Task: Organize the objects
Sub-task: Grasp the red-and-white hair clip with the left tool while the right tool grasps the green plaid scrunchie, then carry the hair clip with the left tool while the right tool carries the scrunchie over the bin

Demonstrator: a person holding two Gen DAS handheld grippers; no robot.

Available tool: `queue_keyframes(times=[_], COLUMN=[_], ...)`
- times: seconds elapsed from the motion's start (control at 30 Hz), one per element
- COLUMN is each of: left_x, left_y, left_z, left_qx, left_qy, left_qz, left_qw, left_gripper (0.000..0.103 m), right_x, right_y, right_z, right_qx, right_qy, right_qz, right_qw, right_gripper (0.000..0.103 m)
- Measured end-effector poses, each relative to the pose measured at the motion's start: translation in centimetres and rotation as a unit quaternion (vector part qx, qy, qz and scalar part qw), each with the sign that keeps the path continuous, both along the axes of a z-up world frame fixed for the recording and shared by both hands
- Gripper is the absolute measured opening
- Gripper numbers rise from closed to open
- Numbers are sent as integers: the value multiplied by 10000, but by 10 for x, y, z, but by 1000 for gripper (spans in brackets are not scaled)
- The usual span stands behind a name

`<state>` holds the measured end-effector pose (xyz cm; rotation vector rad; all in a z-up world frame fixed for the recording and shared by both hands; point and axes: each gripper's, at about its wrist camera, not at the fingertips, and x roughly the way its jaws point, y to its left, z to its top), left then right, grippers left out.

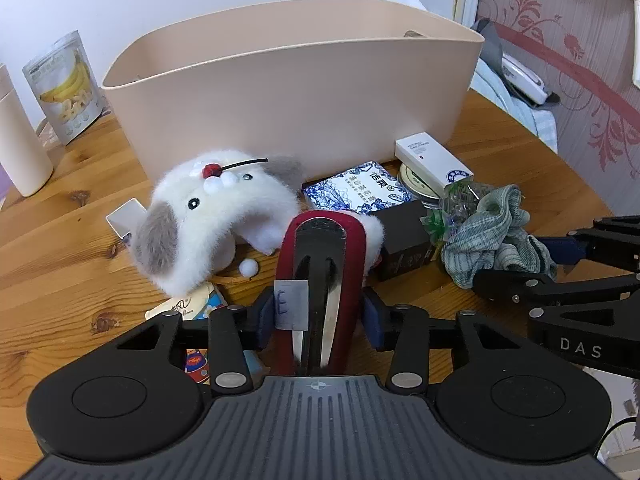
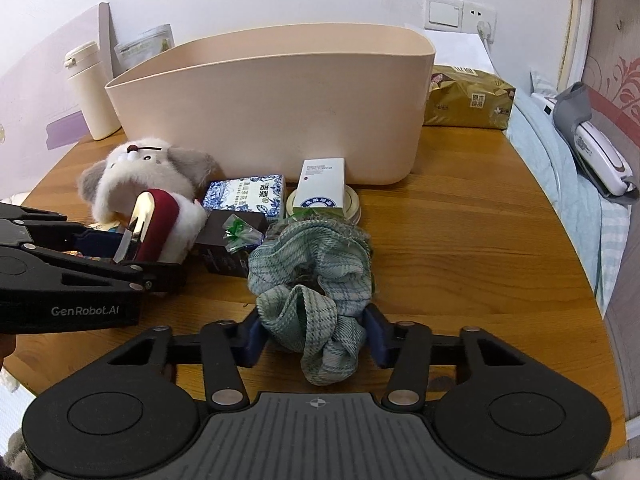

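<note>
Beige storage bin [image 1: 292,92]: it stands upright at the back of the wooden table [image 1: 72,240], open at the top, with the loose items clustered along its front wall.

Left gripper [image 1: 320,316]: its two blue pads are closed against the sides of a dark red clip-like object [image 1: 352,280] with a shiny metal tongue and a small paper label marked "E". The object stands between the pads, tilted away from the camera, with its far end against the white and grey plush toy [image 1: 200,220].

Right gripper [image 2: 316,332]: its pads press on both sides of a bunched green plaid cloth [image 2: 312,276], which rests on the table and spills forward between the fingers.

Items between the grippers and the bin:
- A blue-and-white patterned box [image 2: 244,196] lies flat just in front of the bin.
- A dark box [image 2: 228,248] lies in front of it, with crumpled clear wrapping carrying green print [image 2: 240,234] on top.
- A white carton [image 2: 320,188] rests on a round tin [image 2: 352,204], next to the bin wall.

Background: a banana snack pouch [image 1: 66,84] and a cream bottle [image 2: 90,92] stand left of the bin. A gold tissue pack [image 2: 468,100] lies to its right.
</note>
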<state>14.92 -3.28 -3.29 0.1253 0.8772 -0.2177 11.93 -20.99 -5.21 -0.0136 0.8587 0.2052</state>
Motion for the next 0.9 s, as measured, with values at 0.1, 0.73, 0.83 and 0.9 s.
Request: queue_keyframes(times=[0.1,0.73,0.83,0.9], left_x=[-1,-32,-31,-30], left_y=[3,24,30,33], left_z=[0,54,66,74], left_qx=[-63,-283,-280,-272], left_qy=[14,-734,-884,-988], left_qz=[15,199,254,283], left_qw=[10000,9967,9954,9943], left_gripper=[43,41,41,41], right_x=[-1,-16,-14,-11], right_y=[0,-7,-9,-9], right_z=[1,40,49,54], right_qx=[-8,121,153,135], right_qy=[-12,-575,-697,-770], right_qz=[26,-92,-127,-144], right_qw=[10000,9982,9974,9968], right_gripper=[37,28,28,28])
